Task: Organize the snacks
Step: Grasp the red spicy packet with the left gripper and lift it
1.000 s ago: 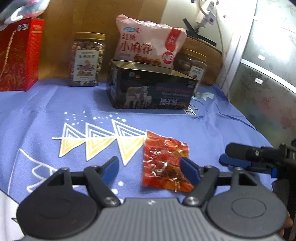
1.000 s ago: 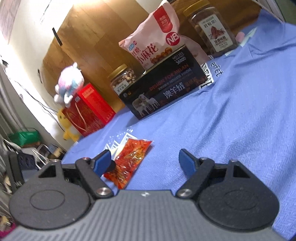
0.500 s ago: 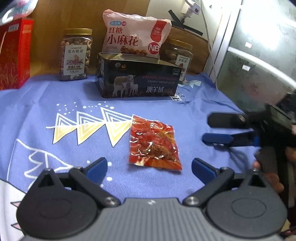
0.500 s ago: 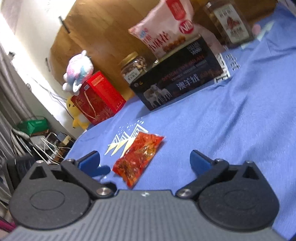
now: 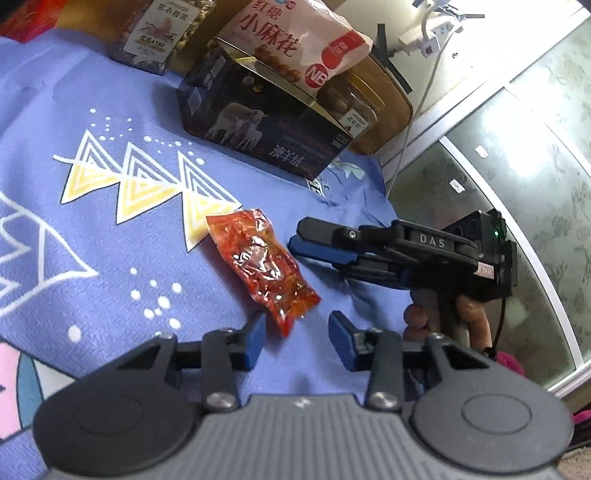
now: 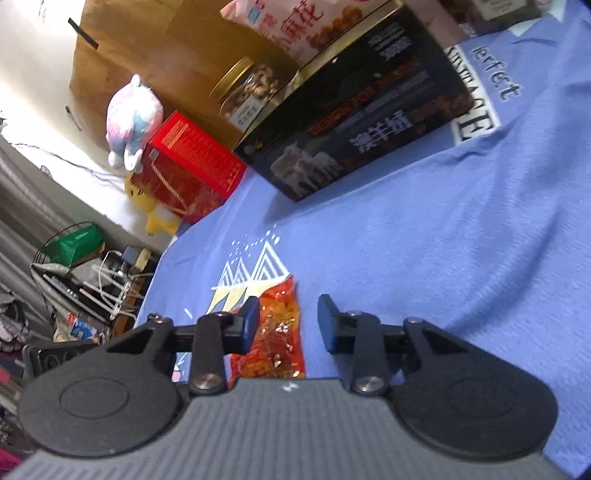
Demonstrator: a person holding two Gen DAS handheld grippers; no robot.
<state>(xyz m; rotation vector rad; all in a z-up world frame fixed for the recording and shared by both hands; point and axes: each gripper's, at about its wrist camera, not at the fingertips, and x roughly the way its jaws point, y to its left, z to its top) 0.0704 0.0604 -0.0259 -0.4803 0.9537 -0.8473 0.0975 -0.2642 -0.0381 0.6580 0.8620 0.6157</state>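
Snack packet, a single red-orange foil sachet, lies flat and loose on the blue printed cloth covering the desk, its near end just ahead of the left gripper and its side close to the right gripper. Neither tool holds it. The left gripper's fingers are spread with a clear gap, the packet's lower tip poking toward that gap without being pinched. In the right wrist view the right gripper's fingers are likewise spread, and the packet sits between them and under the left finger, so it looks lined up for a grab from that side. Seen from the left wrist, the right gripper reaches in sideways, low over the cloth, which suits sliding a finger under a thin flat packet. At the back, the goods already stand in a row against the wooden board, probably the tidy zone: one black sheep-print box, one pink bag of brown-sugar twists leaning on top of it, two clear jars of nuts, one jar on the left and a second jar half hidden behind the box, and one red carton with a pink plush toy on it. One yellow plush sits below the carton.
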